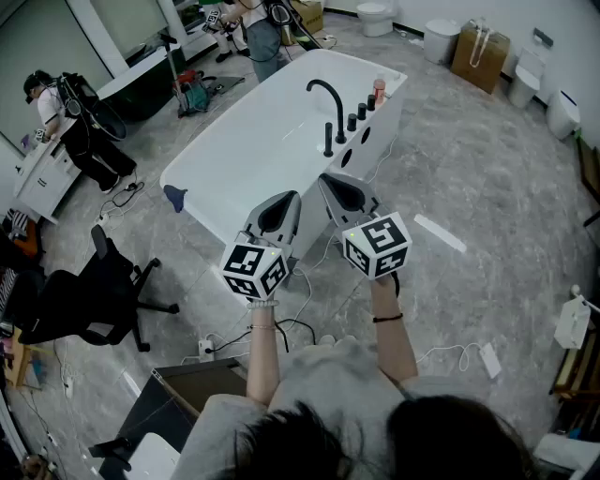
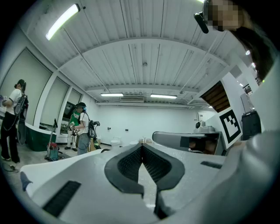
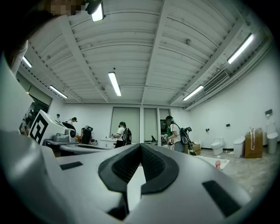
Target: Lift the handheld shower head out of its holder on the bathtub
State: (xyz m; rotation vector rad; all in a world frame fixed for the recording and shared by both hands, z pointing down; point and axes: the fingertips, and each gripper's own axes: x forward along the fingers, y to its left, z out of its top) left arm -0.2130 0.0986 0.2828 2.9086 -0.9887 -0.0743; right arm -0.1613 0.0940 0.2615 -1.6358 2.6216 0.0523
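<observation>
1. Forearms of the person (image 1: 319, 394) reach out toward the bathtub (image 1: 225, 150), and each hand carries a gripper with a marker cube at its back.
2. Off the bathtub's near end, to the person's left, stands a black office chair (image 1: 98, 295). Cables (image 1: 300, 300) trail over the floor between the person and the bathtub.
3. The left gripper (image 1: 281, 212) is held level just short of the bathtub's near end. Its jaws are clenched together with nothing between them, and in its own view the pads (image 2: 131, 162) meet at the tips.
4. The right gripper (image 1: 339, 192) sits just beside it, near the bathtub's near corner on the tap side. Its jaws are pressed together too, and empty.
5. A small dark blue object (image 1: 175, 197) sits at the bathtub's near-left end; I cannot tell what it is.
6. The handheld shower head (image 1: 328, 139) stands upright in its holder on the bathtub's right-hand rim, apart from both grippers.
7. Just past it on that bathtub rim rises a black curved faucet (image 1: 328, 98), then a row of black knobs (image 1: 363, 111), then a pinkish bottle (image 1: 379, 90) at the far corner.
8. Beyond the bathtub's far end stands another person (image 1: 262, 33), and a third (image 1: 66, 117) is off to its left.
9. Farthest from the bathtub are a toilet (image 1: 375, 17), a white bin (image 1: 441, 39) and a cardboard box (image 1: 480, 54).
</observation>
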